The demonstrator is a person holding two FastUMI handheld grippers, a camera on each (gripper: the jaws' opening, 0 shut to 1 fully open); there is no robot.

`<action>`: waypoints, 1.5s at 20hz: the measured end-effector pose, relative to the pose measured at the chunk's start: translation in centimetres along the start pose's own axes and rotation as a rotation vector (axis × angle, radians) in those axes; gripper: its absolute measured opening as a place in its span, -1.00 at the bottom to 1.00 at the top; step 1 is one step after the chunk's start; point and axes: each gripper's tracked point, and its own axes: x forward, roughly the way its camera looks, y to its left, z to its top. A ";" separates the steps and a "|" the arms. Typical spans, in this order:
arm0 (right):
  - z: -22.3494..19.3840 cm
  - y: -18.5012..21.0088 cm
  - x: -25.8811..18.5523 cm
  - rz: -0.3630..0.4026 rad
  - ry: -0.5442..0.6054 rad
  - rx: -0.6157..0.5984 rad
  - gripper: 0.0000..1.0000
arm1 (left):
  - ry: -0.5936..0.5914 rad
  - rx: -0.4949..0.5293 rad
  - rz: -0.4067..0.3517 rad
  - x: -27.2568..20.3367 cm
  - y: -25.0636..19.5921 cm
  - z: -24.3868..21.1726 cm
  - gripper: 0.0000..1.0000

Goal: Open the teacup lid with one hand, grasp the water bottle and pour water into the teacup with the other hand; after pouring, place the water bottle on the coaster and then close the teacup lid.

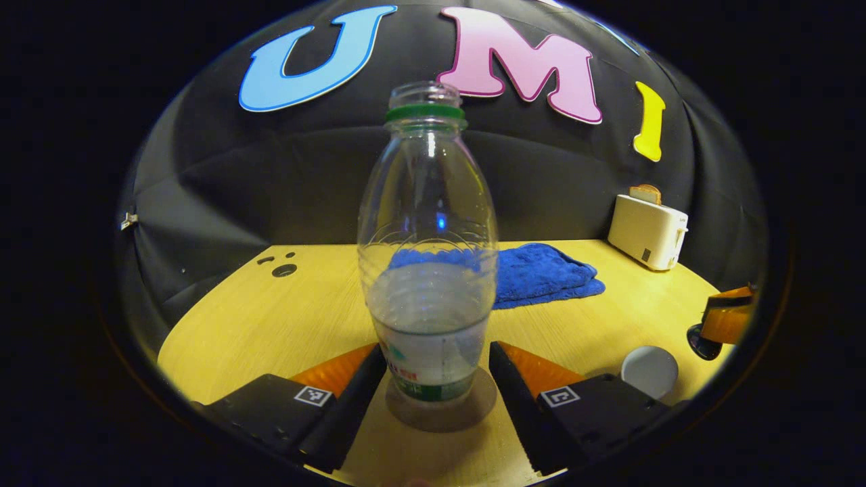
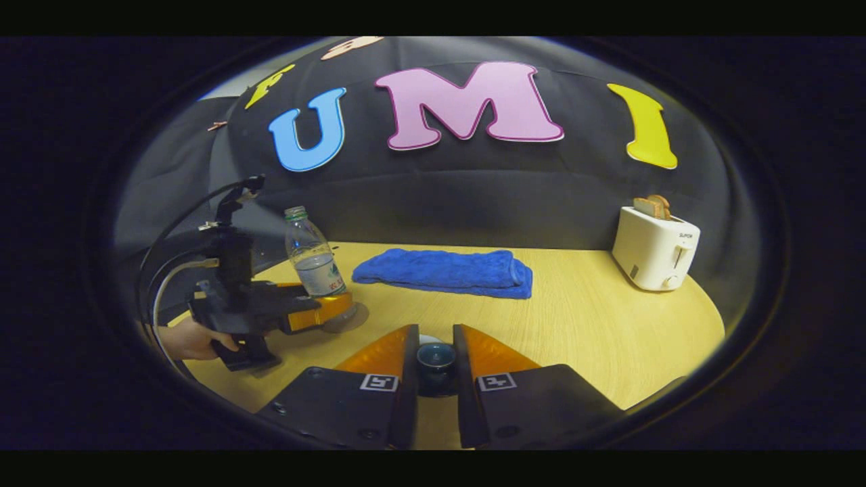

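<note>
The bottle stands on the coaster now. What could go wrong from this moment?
1. The water bottle has no cap and stands close between the fingers of the left gripper. A crooked retreat could knock it off the coaster and spill water toward the blue towel.
2. The right gripper pinches the teacup lid on a small part only, so the lid may slip or twist before closing.

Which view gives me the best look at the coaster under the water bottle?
The left gripper view: the coaster lies close between that gripper's fingers, with the water bottle standing on it. The right gripper view shows the coaster small and far off, partly behind the left gripper.
</note>
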 end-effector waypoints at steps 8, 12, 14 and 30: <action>0.4 0.8 1.7 0.017 -0.045 -0.007 -0.45 | 0.028 0.002 0.012 -6.2 1.0 -2.2 0.92; 0.0 1.9 3.0 0.032 -0.087 -0.039 -0.45 | -0.023 0.007 0.057 -10.3 2.5 -1.4 0.92; -0.8 2.4 3.7 0.039 -0.088 -0.028 -0.45 | -0.043 0.016 0.069 -11.6 3.0 -1.1 0.91; -1.8 2.6 3.2 0.019 -0.085 -0.109 0.41 | -0.108 0.032 0.095 -14.3 3.2 1.4 0.92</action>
